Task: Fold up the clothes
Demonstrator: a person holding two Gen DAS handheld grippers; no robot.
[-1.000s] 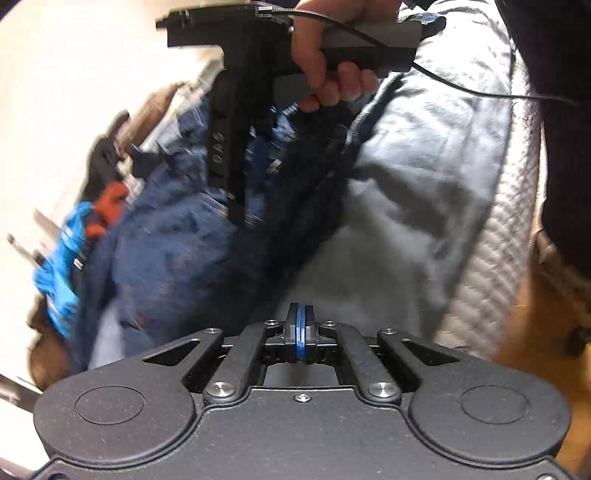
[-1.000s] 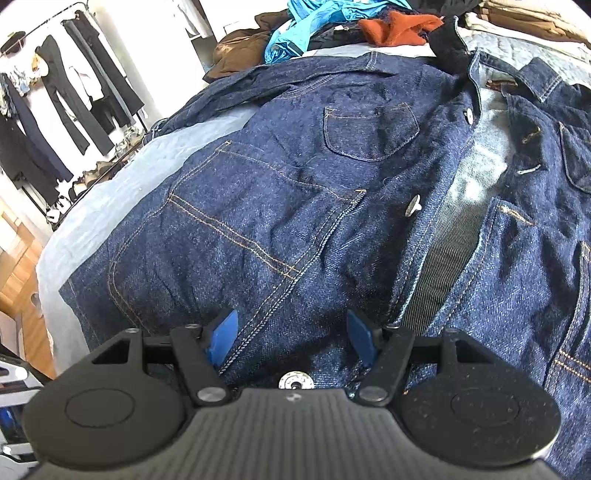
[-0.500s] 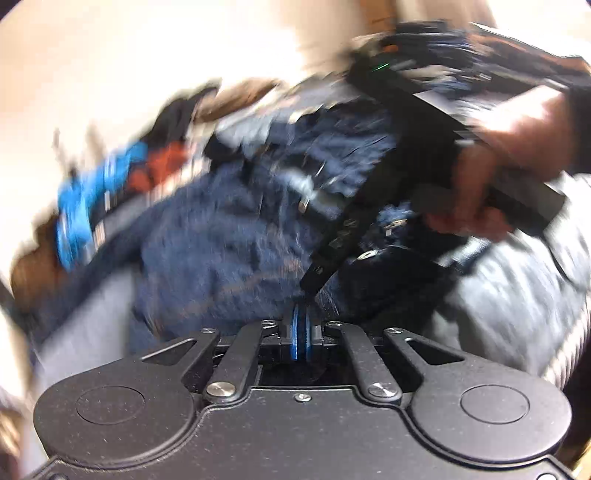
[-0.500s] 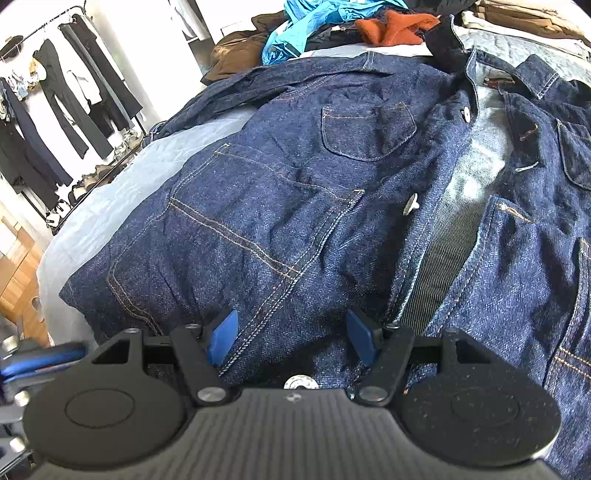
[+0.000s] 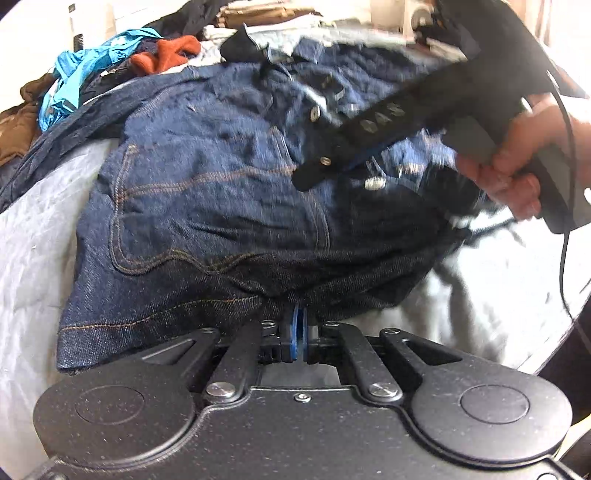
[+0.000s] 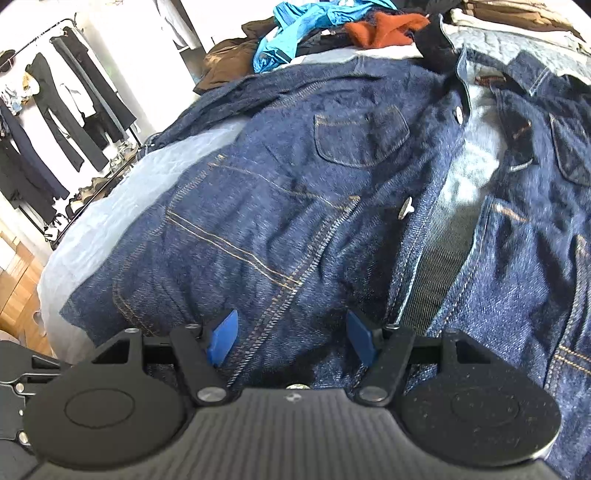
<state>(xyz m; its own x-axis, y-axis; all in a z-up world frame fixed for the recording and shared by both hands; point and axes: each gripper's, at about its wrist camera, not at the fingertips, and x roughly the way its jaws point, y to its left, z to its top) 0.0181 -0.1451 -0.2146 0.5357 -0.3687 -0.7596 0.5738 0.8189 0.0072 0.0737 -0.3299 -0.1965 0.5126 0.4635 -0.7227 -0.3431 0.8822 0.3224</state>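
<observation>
A dark blue denim jacket (image 5: 207, 192) lies front up and unbuttoned on a bed with a pale grey cover (image 5: 33, 236). It also fills the right wrist view (image 6: 295, 206). My left gripper (image 5: 298, 325) is shut, its blue pads pressed together at the jacket's hem; whether cloth is pinched I cannot tell. My right gripper (image 6: 291, 332) is open, its blue pads (image 6: 223, 334) spread over the hem. In the left wrist view the right gripper (image 5: 399, 125) hovers blurred above the jacket's right half, held by a hand (image 5: 517, 166).
A heap of clothes lies at the bed's far end: a bright blue garment (image 6: 306, 26), an orange-red one (image 6: 384, 27), a brown one (image 6: 229, 59). A rail of dark hanging clothes (image 6: 48, 125) stands to the left over wooden floor (image 6: 18, 280).
My left gripper has swung in from the bed's side to the jacket's hem, still shut. My right gripper stays open over the hem and has moved slightly forward.
</observation>
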